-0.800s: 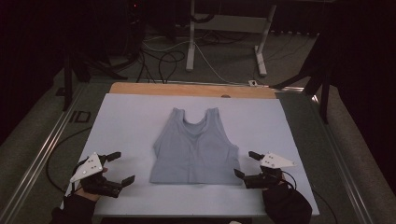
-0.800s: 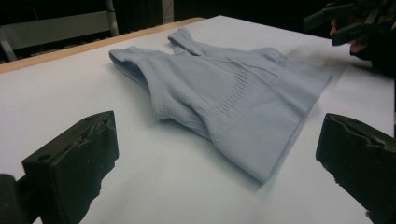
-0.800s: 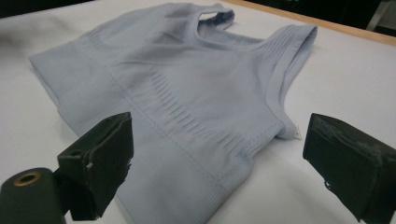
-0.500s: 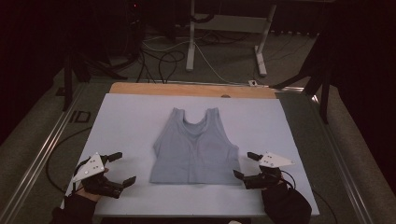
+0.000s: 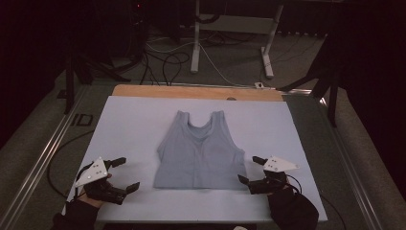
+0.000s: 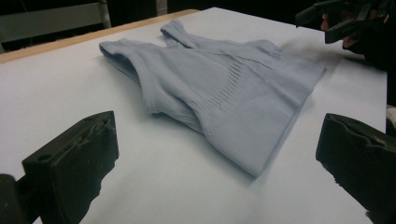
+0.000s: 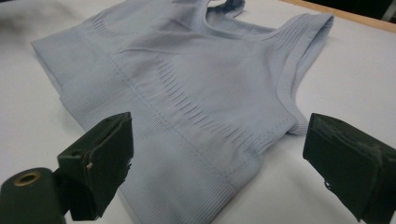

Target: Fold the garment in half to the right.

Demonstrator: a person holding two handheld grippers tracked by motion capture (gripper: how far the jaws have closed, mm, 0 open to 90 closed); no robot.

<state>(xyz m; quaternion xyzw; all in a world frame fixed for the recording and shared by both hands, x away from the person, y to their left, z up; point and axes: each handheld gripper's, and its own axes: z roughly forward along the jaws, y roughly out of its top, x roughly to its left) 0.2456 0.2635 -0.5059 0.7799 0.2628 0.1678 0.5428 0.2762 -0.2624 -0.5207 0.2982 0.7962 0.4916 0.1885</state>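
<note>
A light blue sleeveless knit top (image 5: 200, 152) lies flat on the white-covered table (image 5: 134, 120), straps pointing away from me. My left gripper (image 5: 128, 172) hovers open just off the top's near left corner, with nothing between its fingers. In the left gripper view the top (image 6: 224, 88) lies ahead of the wide-apart jaws of the left gripper (image 6: 215, 158). My right gripper (image 5: 248, 168) stands open at the hem's near right corner. In the right gripper view the ribbed hem corner of the top (image 7: 187, 102) lies between the right gripper (image 7: 224, 156) jaws, untouched.
A wooden strip (image 5: 196, 92) edges the table's far side, and metal rails (image 5: 43, 158) run along both sides. Behind the table, cables (image 5: 167, 62) and white stand legs (image 5: 195, 43) lie on the floor. The other hand's gripper (image 6: 345, 18) shows at the upper right of the left gripper view.
My left gripper has edged slightly right toward the top's corner. The right gripper and the top have hardly moved.
</note>
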